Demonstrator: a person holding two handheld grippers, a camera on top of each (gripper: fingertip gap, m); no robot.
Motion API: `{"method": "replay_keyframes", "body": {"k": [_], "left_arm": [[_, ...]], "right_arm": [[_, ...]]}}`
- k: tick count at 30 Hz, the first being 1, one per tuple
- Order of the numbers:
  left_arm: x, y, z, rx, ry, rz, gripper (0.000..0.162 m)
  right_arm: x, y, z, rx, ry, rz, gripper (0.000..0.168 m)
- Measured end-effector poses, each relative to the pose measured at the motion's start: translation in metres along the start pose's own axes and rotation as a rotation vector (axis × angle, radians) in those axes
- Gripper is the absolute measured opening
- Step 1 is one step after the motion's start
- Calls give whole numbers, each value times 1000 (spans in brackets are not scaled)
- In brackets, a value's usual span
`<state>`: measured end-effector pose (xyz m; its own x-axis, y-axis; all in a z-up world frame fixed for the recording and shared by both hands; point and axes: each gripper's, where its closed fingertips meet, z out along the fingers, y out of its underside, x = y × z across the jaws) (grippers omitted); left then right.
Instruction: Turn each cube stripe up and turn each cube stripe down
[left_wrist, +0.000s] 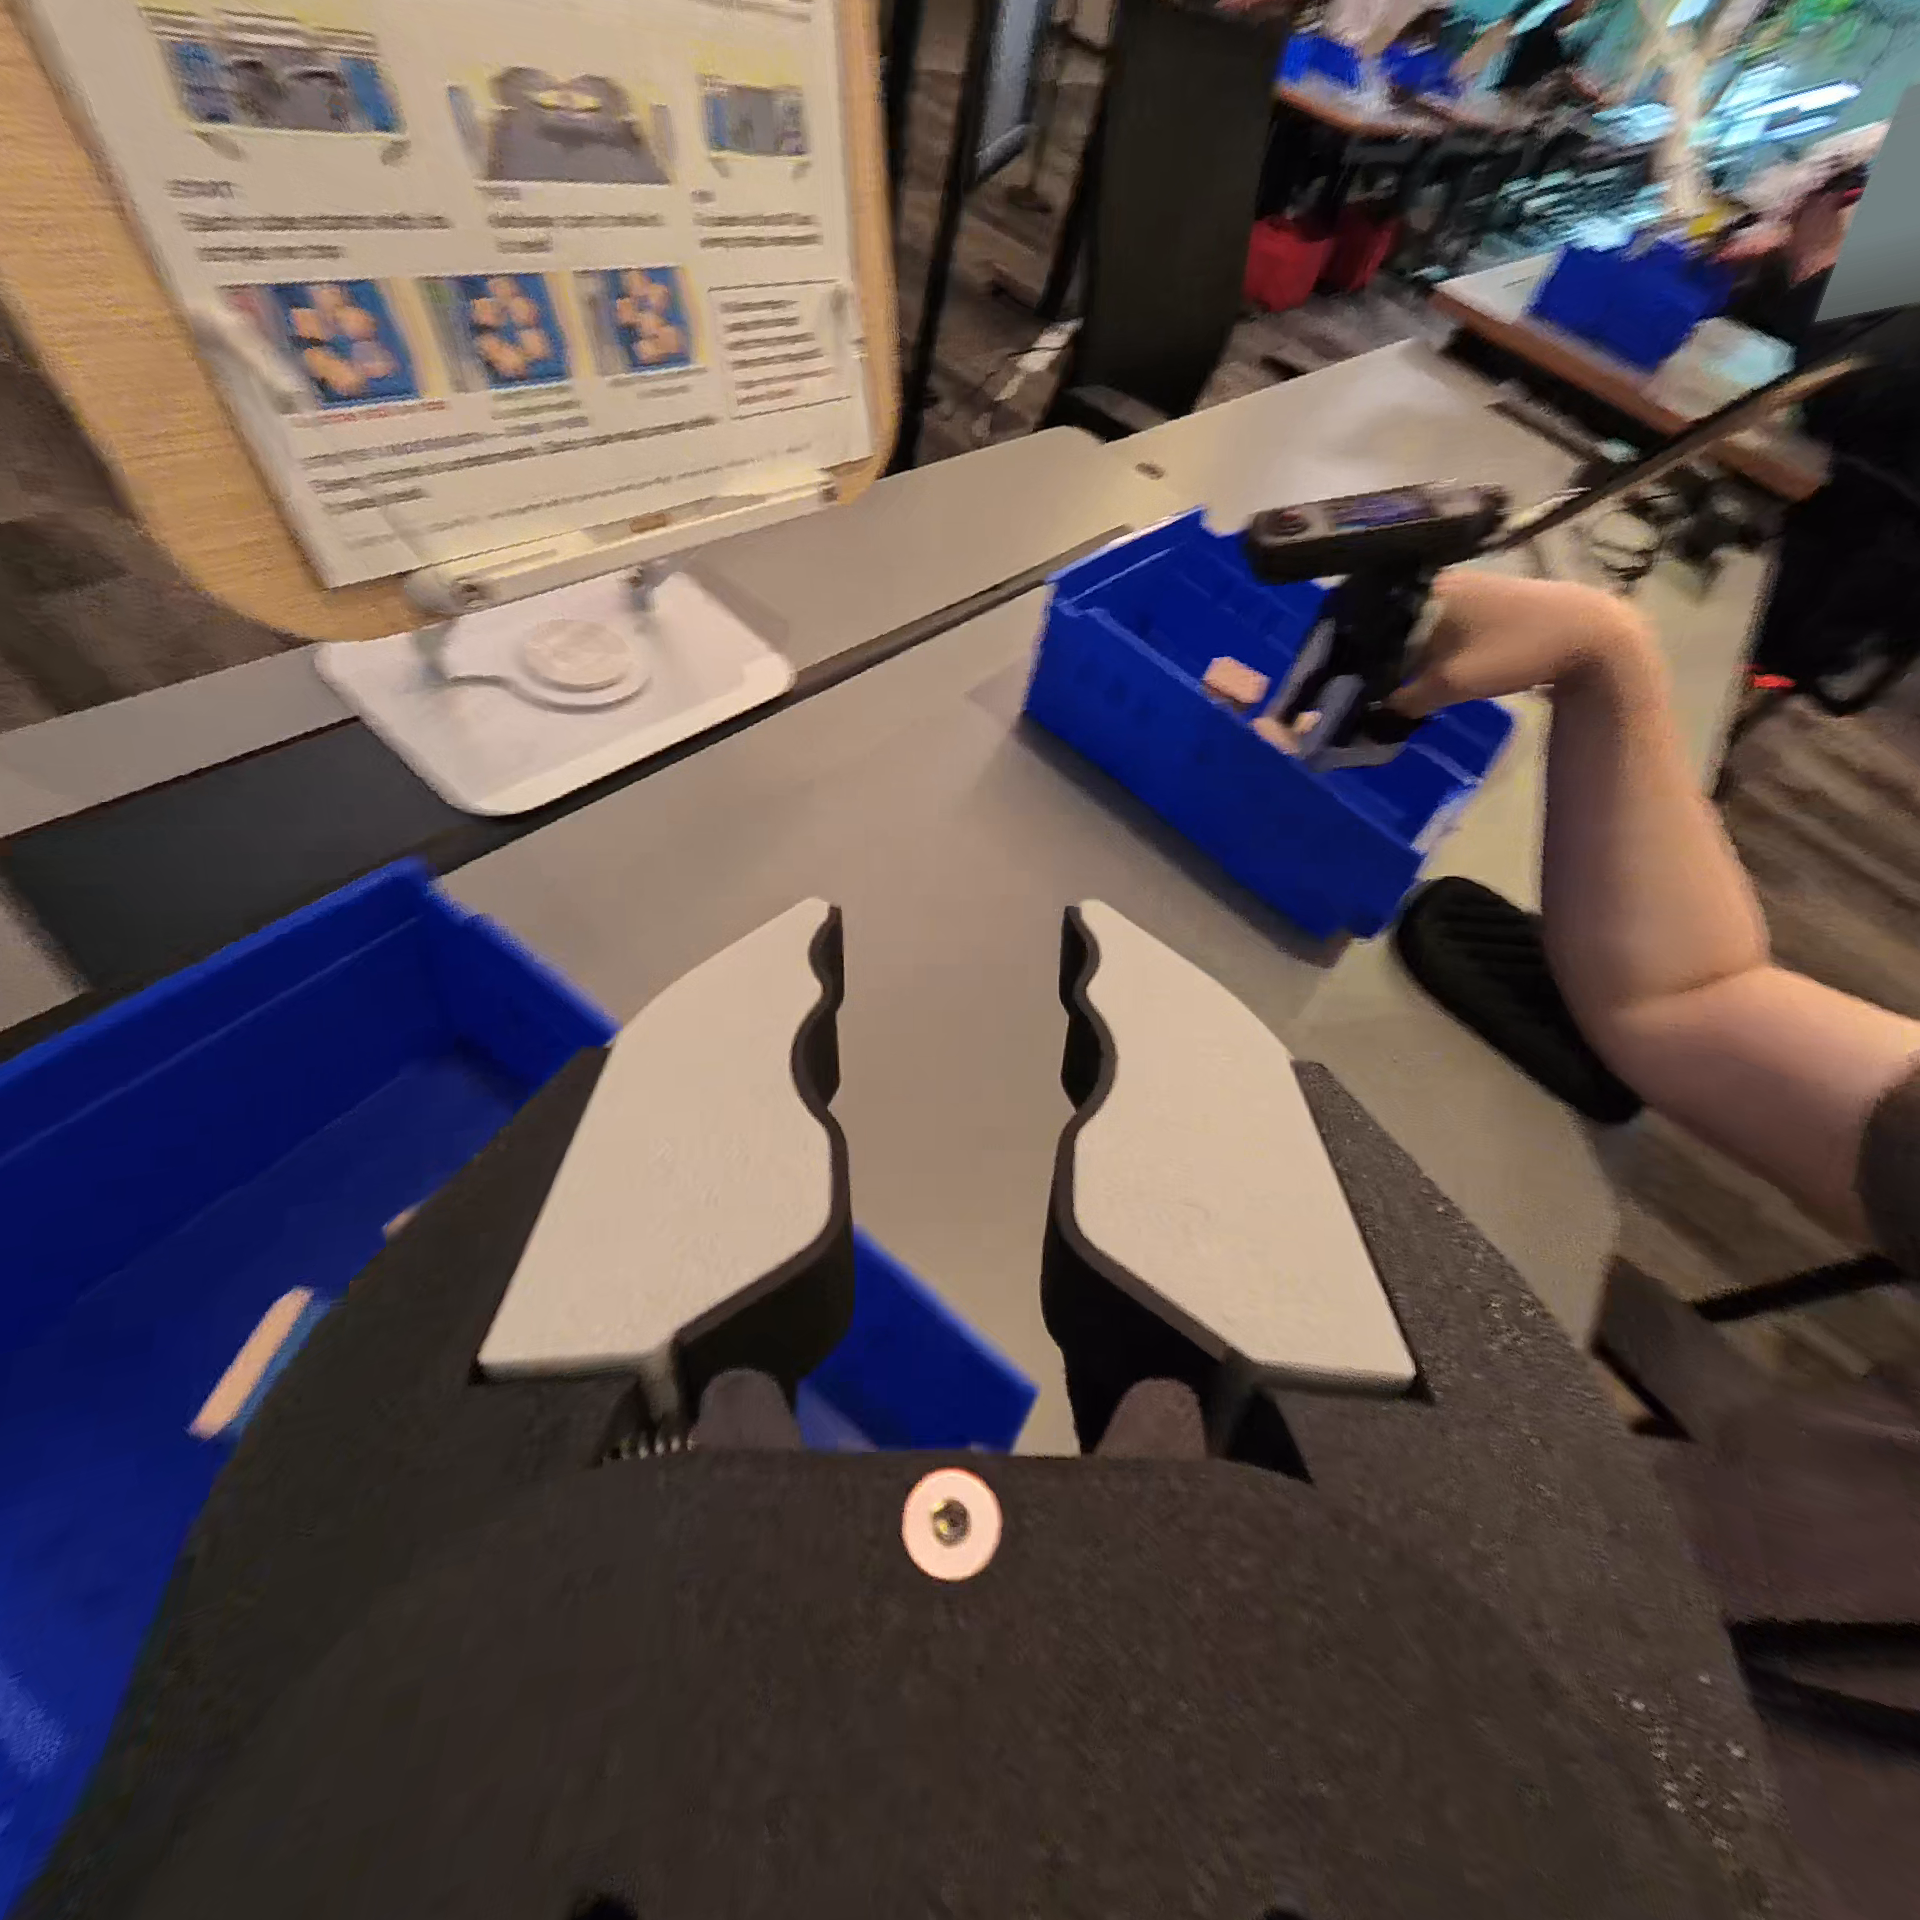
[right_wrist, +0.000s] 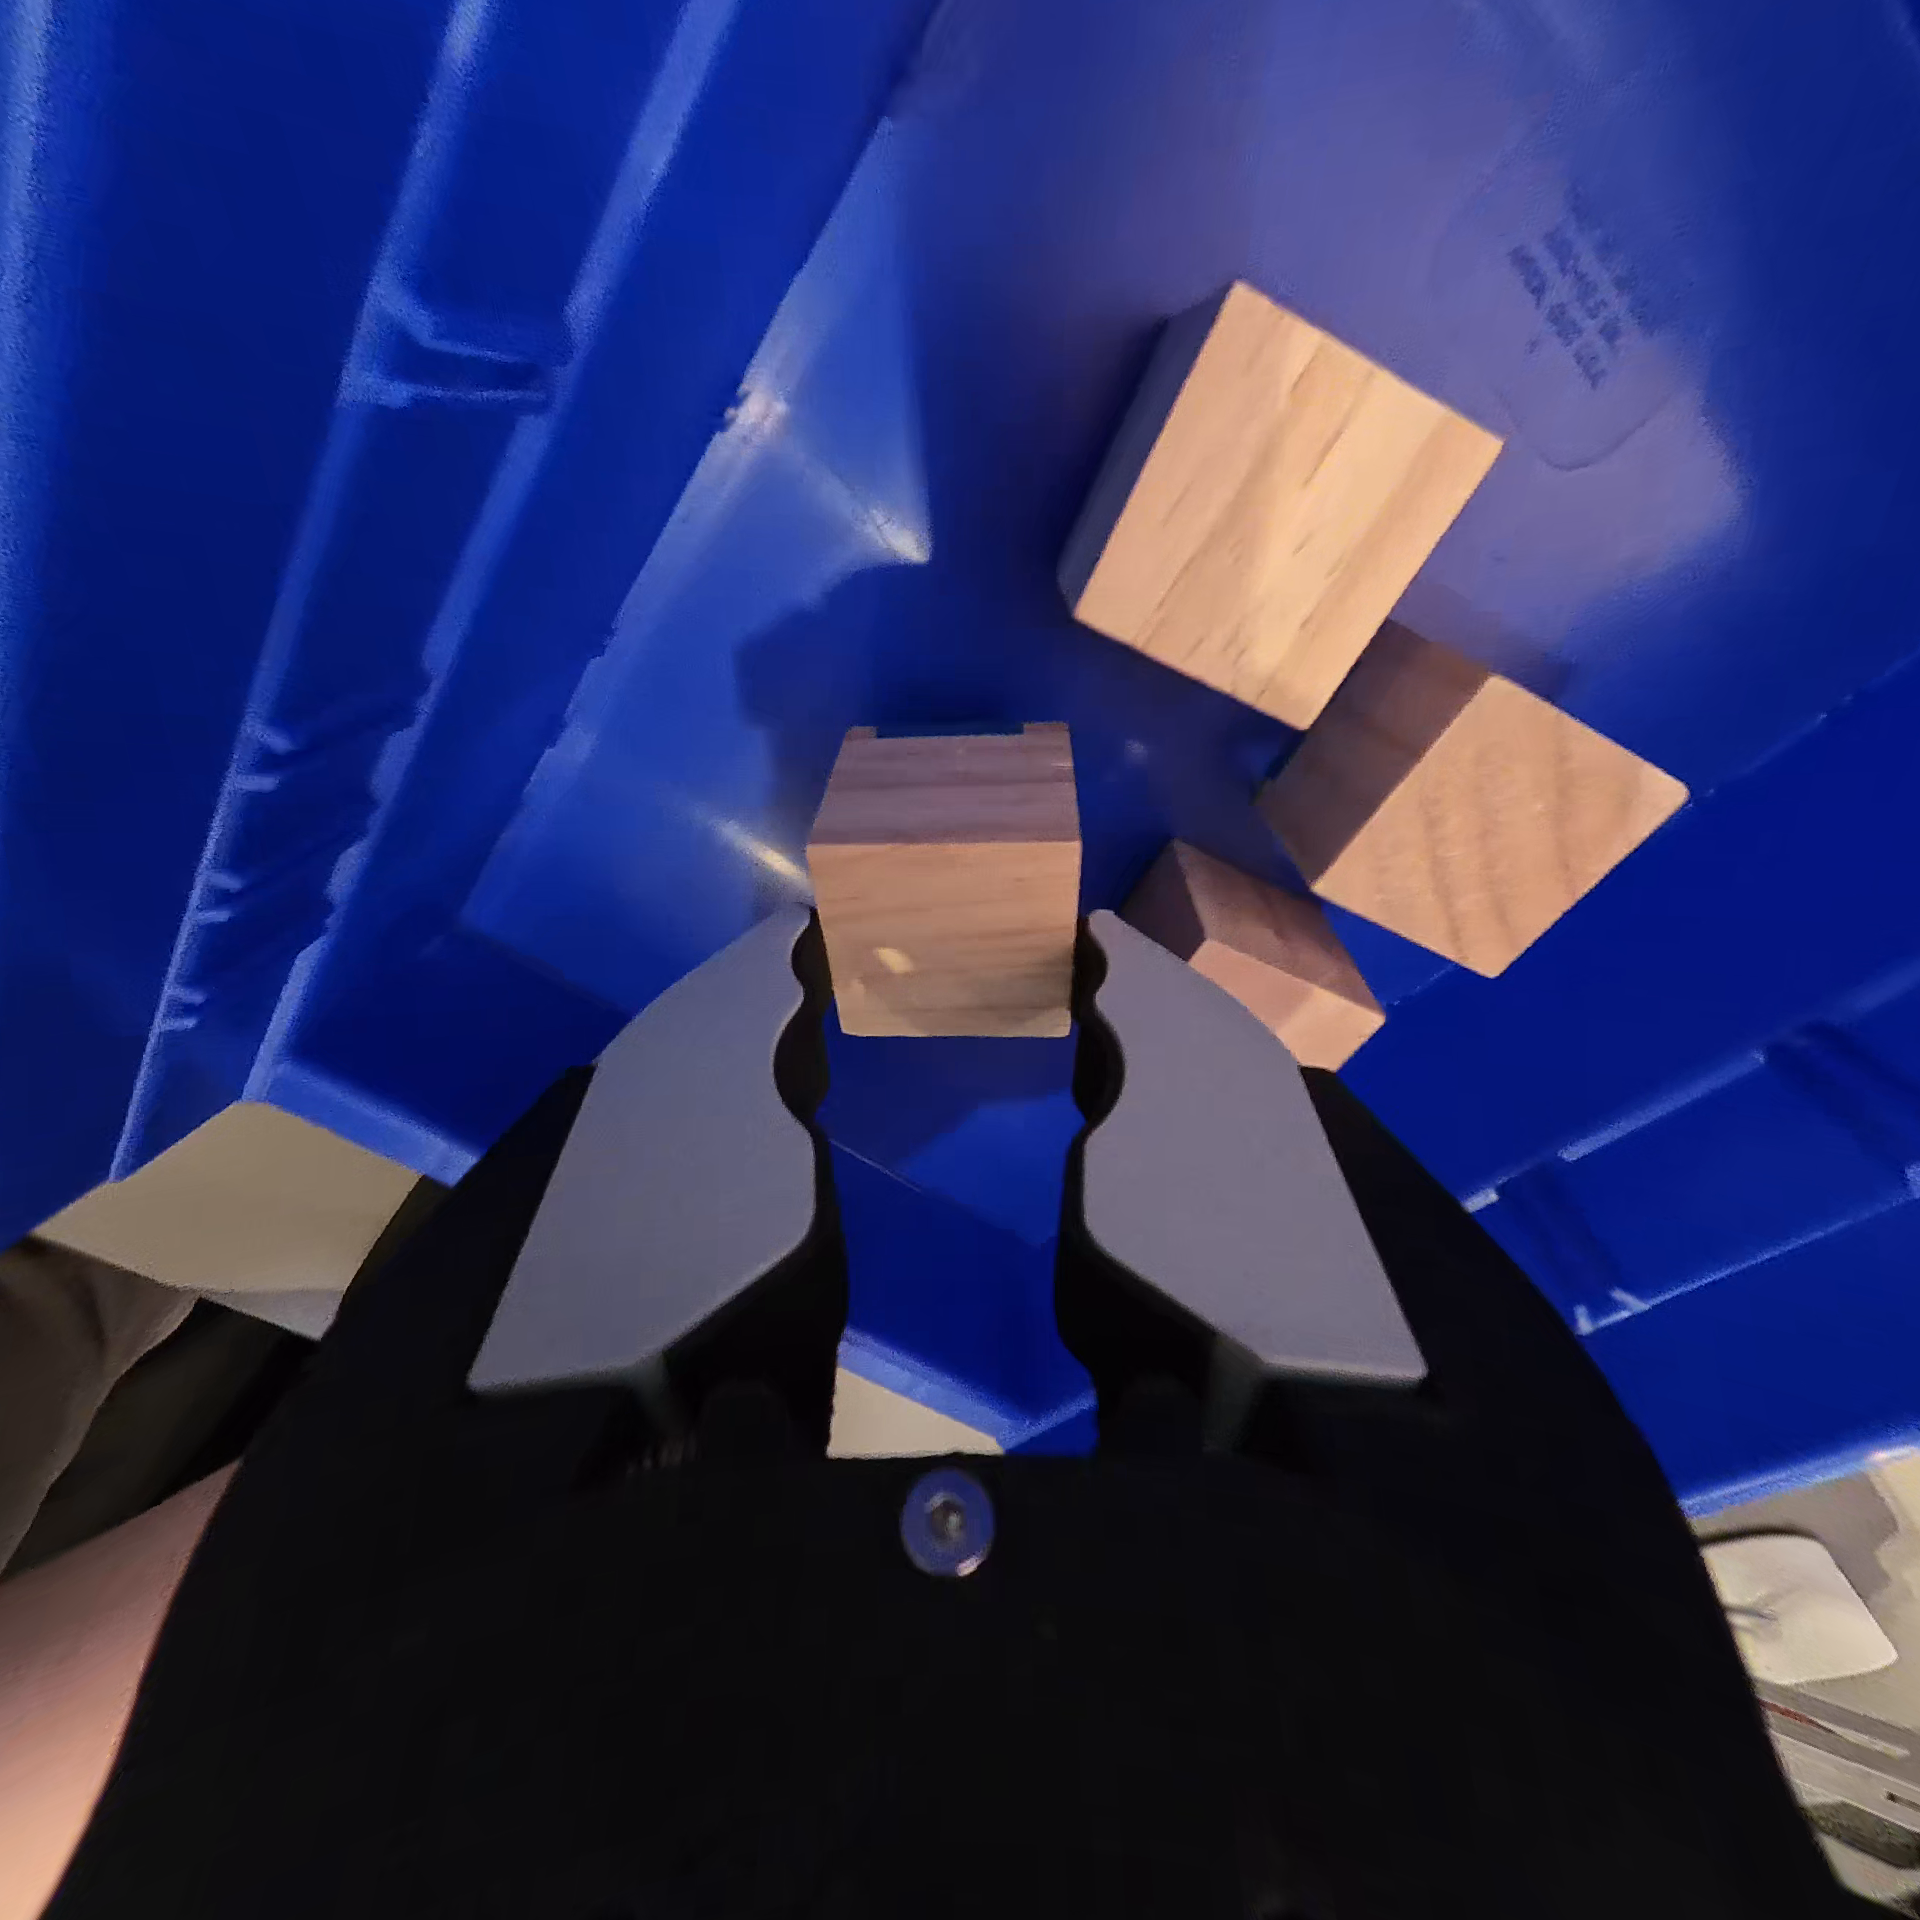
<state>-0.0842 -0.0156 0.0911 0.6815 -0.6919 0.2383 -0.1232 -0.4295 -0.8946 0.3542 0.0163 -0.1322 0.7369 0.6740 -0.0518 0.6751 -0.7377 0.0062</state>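
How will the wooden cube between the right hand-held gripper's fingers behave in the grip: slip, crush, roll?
The cube looks like solid wood, so probably stiff and unlikely to crush. Its flat faces suit the right hand-held gripper, but smooth wood held near the fingertips might slip or pivot. Flat sides: likely no rolling in the blue bin.

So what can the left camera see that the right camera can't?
Only the left wrist view shows the empty left gripper, a second blue bin beside it, and an instruction sheet on a stand. Only the right wrist view shows, up close, the wooden cube between the right gripper's fingertips. Both show the blue bin with cubes.
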Motion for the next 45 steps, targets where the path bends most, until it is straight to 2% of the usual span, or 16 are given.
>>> {"method": "replay_keyframes", "body": {"k": [4,8,13,16,19,25,34,39,42,45], "left_arm": [[-48,14,-25,-53,-234,-1,40],[-76,24,-39,-87,-334,-5,39],[-110,60,-40,-289,-442,51,41],[-135,69,-37,-339,-518,131,41],[-150,83,-30,-395,-525,167,40],[-174,129,-18,-607,-510,205,43],[-189,154,2,-744,-472,343,48],[-192,165,17,-793,-396,364,56],[-203,178,20,-854,-411,372,64],[-207,185,19,-907,-428,365,65]], "right_arm": [[4,-1,6,-14,3,8,46],[8,-3,9,-9,10,16,46],[7,0,13,-35,10,-3,49],[7,-7,4,29,26,-14,53],[8,-13,-15,121,59,-37,59],[7,-18,-46,246,130,-61,59],[3,-21,-35,202,123,-103,60],[-1,-23,-34,199,112,-120,60],[-1,-22,-36,199,119,-126,60],[-2,-22,-38,207,120,-127,59]]}}
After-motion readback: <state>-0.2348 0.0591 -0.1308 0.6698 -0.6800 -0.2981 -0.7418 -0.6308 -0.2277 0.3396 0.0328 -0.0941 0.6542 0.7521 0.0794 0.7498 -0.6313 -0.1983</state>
